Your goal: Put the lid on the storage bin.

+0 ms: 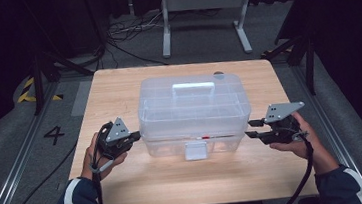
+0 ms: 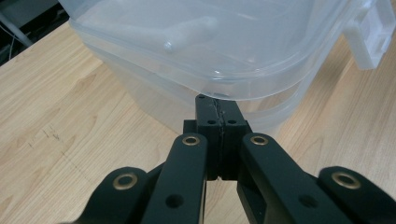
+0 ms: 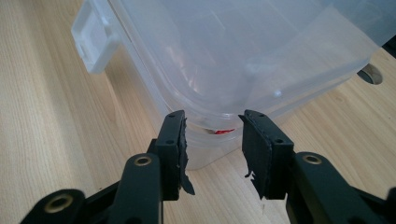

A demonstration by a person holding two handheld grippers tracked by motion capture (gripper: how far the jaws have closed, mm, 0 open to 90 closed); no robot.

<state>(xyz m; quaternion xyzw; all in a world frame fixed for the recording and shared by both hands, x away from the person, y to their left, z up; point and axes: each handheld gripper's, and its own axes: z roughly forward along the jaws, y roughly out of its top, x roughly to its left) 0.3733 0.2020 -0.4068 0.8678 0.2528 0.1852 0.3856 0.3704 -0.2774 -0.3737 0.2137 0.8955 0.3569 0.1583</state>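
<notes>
With my left tool [image 1: 131, 137] closed empty and my right tool [image 1: 250, 128] parted beside the clear lidded plastic storage box [image 1: 193, 112] mid-table [image 1: 117, 88], I judged an uneven push could skid it toward the far edge.

Red item [image 3: 225, 131] inside clear box [image 3: 243, 60]: too blurred to identify.

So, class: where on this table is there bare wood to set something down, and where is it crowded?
Free patches: the wide strip of table between the clear storage box and the near edge, and the far-left corner beside the box. Crowded: both ends of the box, where the shut left gripper and the open right gripper sit right at its sides.
</notes>
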